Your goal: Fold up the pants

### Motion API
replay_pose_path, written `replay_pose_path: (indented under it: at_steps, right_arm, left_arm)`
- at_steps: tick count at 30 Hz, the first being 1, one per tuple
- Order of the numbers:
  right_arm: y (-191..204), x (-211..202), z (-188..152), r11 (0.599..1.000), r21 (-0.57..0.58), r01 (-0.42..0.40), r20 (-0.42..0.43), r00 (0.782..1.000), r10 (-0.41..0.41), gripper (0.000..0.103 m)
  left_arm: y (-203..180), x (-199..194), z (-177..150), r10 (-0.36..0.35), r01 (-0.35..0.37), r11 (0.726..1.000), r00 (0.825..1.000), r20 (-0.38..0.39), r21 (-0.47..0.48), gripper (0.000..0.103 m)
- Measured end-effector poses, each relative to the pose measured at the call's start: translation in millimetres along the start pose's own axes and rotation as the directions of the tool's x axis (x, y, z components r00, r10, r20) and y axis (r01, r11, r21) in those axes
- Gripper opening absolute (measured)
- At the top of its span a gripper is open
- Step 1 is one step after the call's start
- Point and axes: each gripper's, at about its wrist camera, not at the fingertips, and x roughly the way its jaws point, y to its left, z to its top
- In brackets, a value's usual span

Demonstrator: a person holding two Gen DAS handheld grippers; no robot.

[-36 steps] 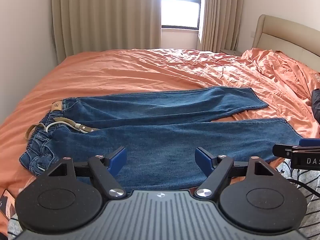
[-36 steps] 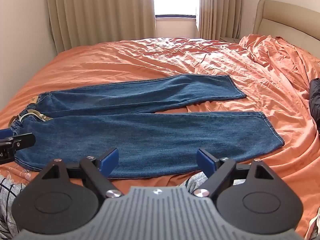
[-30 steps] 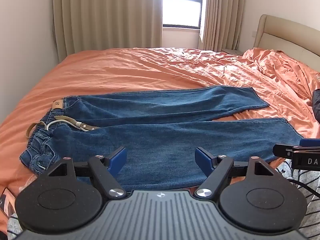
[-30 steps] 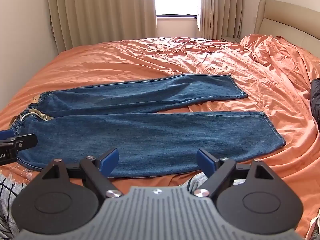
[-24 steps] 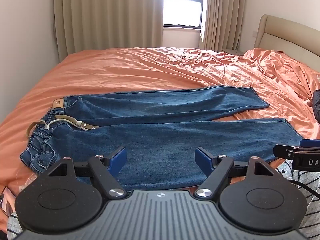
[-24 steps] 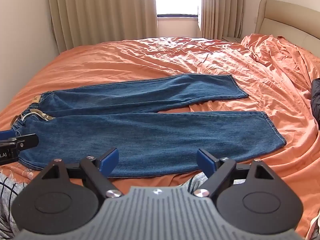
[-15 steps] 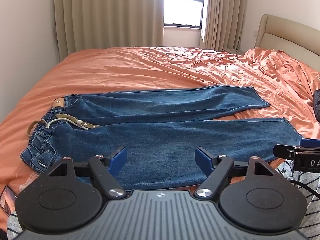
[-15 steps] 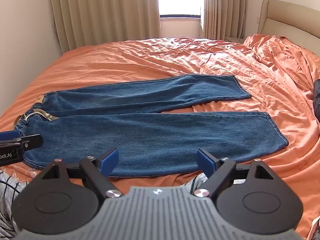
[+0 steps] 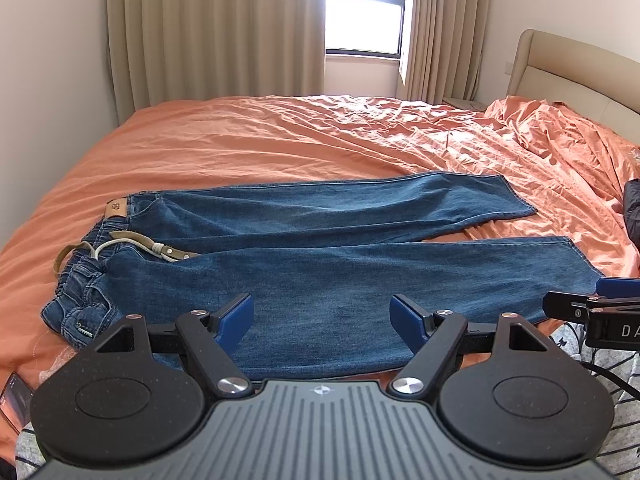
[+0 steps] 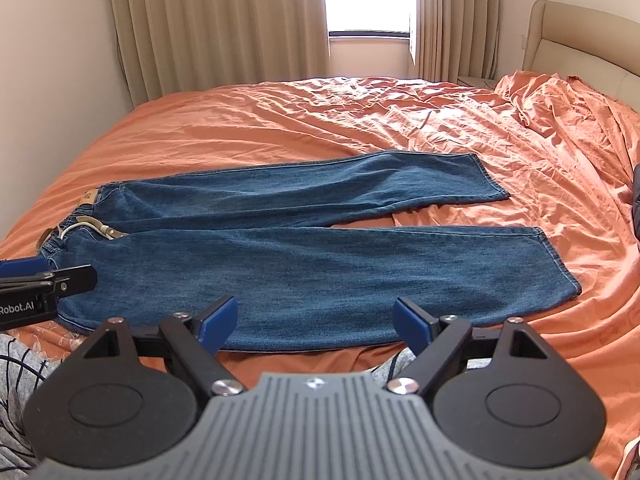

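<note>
Jeans (image 9: pixel 320 256) spread flat across the orange bed (image 9: pixel 248 148), waistband to the left, legs running right and splitting apart near the hems. Left gripper (image 9: pixel 322 316) and right gripper (image 10: pixel 314 316) both hovering just above the near edge, jaws wide apart, nothing held. Beige curtains (image 9: pixel 216 32) and window (image 9: pixel 362 8) behind.

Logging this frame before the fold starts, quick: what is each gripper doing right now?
Left gripper: open, holding nothing, above the near leg of the jeans.
Right gripper: open, holding nothing, at the near edge of the jeans.
</note>
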Motion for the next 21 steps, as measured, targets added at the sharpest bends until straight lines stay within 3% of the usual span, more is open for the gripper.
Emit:
replay_pose_path:
  at_steps: [21]
  right_arm:
    - [3,-15,1,1.0,-0.008,0.003,0.021,1.0,-0.002,0.081]
  left_arm:
    - [-7,-10,8,-0.002,0.002,1.0,1.0,0.015,0.006,0.09]
